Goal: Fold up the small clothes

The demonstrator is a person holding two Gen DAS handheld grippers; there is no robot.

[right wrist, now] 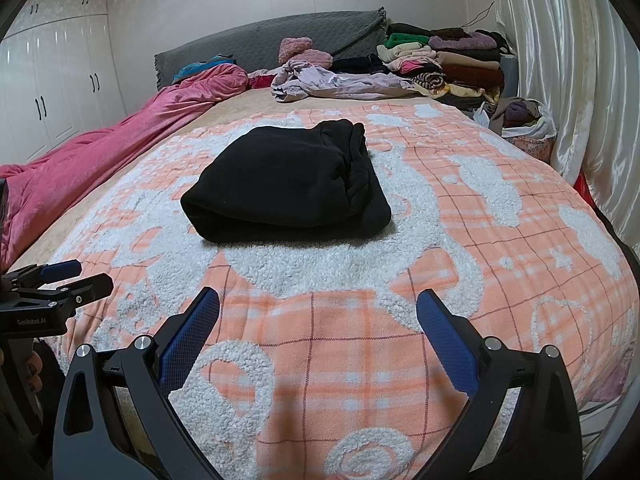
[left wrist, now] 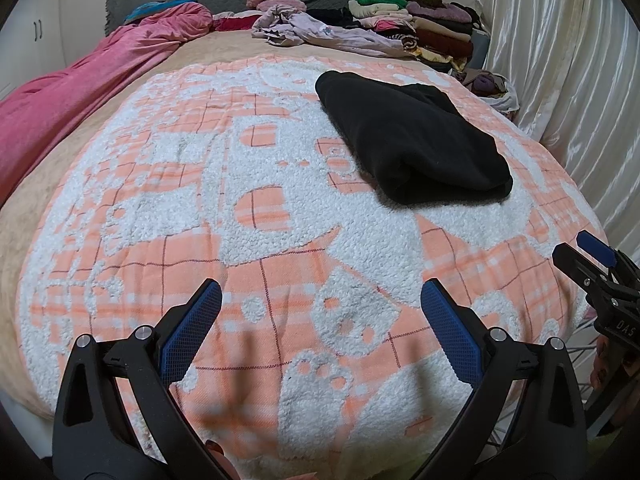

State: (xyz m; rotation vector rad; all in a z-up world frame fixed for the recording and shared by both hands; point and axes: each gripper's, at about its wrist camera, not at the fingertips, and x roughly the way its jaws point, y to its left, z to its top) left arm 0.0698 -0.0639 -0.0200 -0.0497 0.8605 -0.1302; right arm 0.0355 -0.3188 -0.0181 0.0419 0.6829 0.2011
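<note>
Two tongs, both mine, both spread wide with nothing between the blue pads: left gripper [left wrist: 322, 322] and right gripper [right wrist: 318, 320] hover low over the near edge of the bed, side by side and close together. One black garment [right wrist: 286, 184], already a thick folded bundle, lies on the orange-and-white blanket [right wrist: 520, 240] well ahead of both tongs, touching neither. From the left wrist view it sits forward and to the right; from the right wrist view it sits almost dead ahead, slightly left. So I judge the right tong nearer and better lined up. Its long axis runs away from me, angling a bit toward the curtain [left wrist: 560, 100] side, rounded fold end nearest me. Count: one black bundle on the blanket, one loose lilac garment [right wrist: 332, 80] crumpled near the headboard, one pink quilt [left wrist: 80, 92] bunched along the left side, one tall stack of folded clothes [right wrist: 448, 60] at the far right corner; pieces in it too many to count. Black piece looks done; next is probably moving it off or fetching the lilac one.
</note>
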